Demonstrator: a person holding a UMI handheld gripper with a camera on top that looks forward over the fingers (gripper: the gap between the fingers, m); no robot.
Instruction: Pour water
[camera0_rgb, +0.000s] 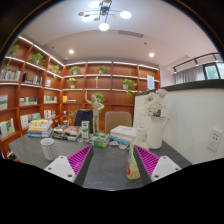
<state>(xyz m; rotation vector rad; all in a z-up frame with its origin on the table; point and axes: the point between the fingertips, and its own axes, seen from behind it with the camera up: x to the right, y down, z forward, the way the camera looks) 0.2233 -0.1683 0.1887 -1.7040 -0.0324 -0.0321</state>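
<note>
Pouring looks not yet begun, judging from how things stand: the gripper (104, 166) is raised above the grey table (100, 170) and holds nothing. Its two fingers stand apart, their magenta pads (80, 157) facing each other across bare tabletop, with nothing between them.

Which vessel is to be handled I cannot tell for certain. The likeliest receiver is a white cup (47, 148) standing on the table at about ten o'clock from the fingers, beyond the left finger and well apart from it. No kettle, jug or bottle can be made out clearly; a small pale, orange-tinted object (133, 166) sits just beside the right finger at about three o'clock, too blurred to name. So reaching, grasping a water container, tipping it over the cup and setting it back all seem left to do.

As for pose, the gripper is held roughly level, pointing straight ahead at twelve o'clock across the table toward a white box (124, 132) and a clutter of small items (68, 131) near the far edge. Wooden shelves (40, 80) with books and plants line the wall beyond.
</note>
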